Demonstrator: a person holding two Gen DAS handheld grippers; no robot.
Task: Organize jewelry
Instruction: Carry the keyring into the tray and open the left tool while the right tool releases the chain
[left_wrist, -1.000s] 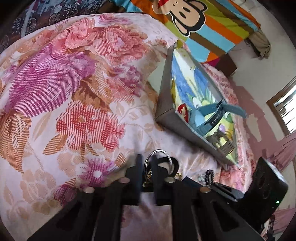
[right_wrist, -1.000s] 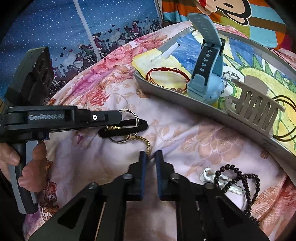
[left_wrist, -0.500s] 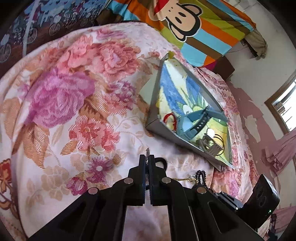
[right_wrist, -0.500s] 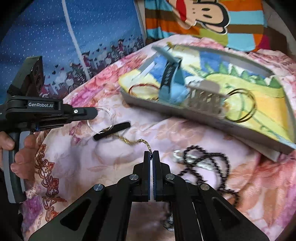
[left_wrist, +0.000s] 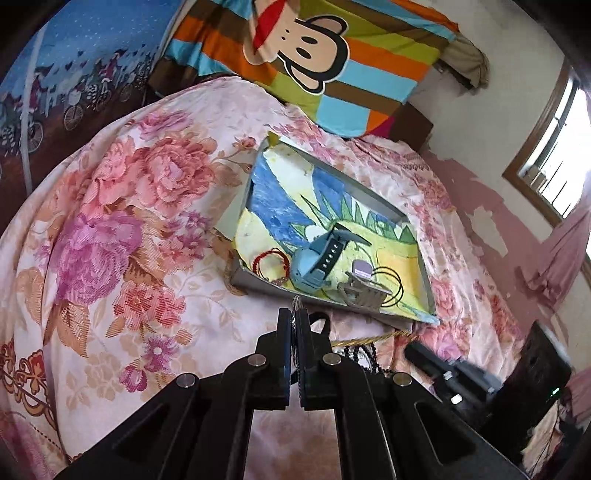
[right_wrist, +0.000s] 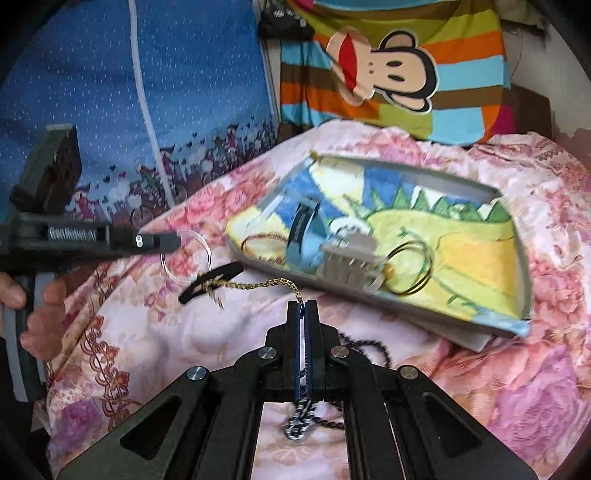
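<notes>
My left gripper is shut on a thin silver bangle, held edge-on above the floral bedspread. In the right wrist view the same bangle hangs from the left gripper. A black hair clip and a gold chain dangle below the bangle. My right gripper is shut on the chain's other end. The chain stretches between the two grippers, in front of the grey tray.
The tray holds a blue watch, a red cord bracelet, a grey claw clip and black hair ties. A black bead necklace lies on the bedspread under my right gripper. A striped monkey pillow lies behind.
The left gripper closed on the bangle and the right on the chain. Both have risen off the bedspread, lifting bangle, clip and chain and drawing the chain out between them.
</notes>
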